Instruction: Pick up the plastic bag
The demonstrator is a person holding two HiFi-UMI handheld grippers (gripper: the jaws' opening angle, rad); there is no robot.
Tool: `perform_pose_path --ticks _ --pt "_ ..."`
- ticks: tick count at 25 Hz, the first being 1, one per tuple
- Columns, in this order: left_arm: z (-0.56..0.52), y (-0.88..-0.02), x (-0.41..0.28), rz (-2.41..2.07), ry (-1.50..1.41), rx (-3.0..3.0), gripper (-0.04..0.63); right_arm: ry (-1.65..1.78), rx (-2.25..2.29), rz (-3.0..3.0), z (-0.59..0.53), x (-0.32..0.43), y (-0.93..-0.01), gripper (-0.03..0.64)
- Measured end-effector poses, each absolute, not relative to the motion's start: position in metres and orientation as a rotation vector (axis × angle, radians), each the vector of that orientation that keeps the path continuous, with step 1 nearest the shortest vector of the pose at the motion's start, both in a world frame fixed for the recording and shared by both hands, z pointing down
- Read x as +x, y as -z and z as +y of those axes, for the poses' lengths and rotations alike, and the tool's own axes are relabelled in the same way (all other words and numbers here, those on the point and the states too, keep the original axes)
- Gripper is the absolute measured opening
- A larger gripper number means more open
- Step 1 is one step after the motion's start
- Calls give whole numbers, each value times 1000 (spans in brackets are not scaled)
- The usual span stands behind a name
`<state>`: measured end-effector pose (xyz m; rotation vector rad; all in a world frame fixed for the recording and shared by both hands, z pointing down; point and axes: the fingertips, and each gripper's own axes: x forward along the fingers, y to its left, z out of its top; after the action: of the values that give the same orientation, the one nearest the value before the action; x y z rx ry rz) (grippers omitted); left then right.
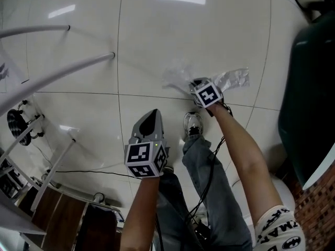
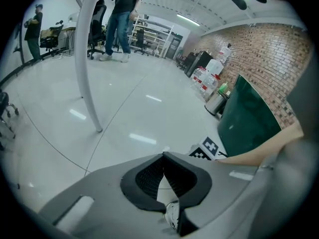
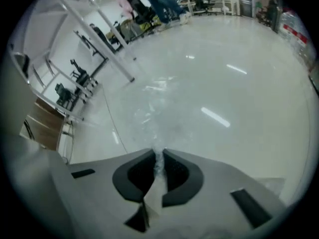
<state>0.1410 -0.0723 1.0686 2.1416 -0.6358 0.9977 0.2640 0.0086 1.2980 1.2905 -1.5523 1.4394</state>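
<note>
Right gripper view: right tongs point(image 3: 157, 154) pinch plastic bag point(image 3: 153, 106).

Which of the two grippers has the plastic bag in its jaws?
The right gripper: its jaws pinch a fold of the clear plastic bag. The left gripper has its jaws together on nothing, away from the bag.

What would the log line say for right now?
right claw: shut on plastic bag | left claw: shut, empty | plastic bag: lying on floor
</note>
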Motion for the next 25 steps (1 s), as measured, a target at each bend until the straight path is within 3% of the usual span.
perform_pose_path --ticks 18,25 --pt "-109 -727 175 -800 -748 2331 -12 -1210 1980 -2145 -82 299 -755 14" --pt "-137 -594 85 -977 -550 2346 -12 -1006 1888 -2374 -101 236 -580 14"
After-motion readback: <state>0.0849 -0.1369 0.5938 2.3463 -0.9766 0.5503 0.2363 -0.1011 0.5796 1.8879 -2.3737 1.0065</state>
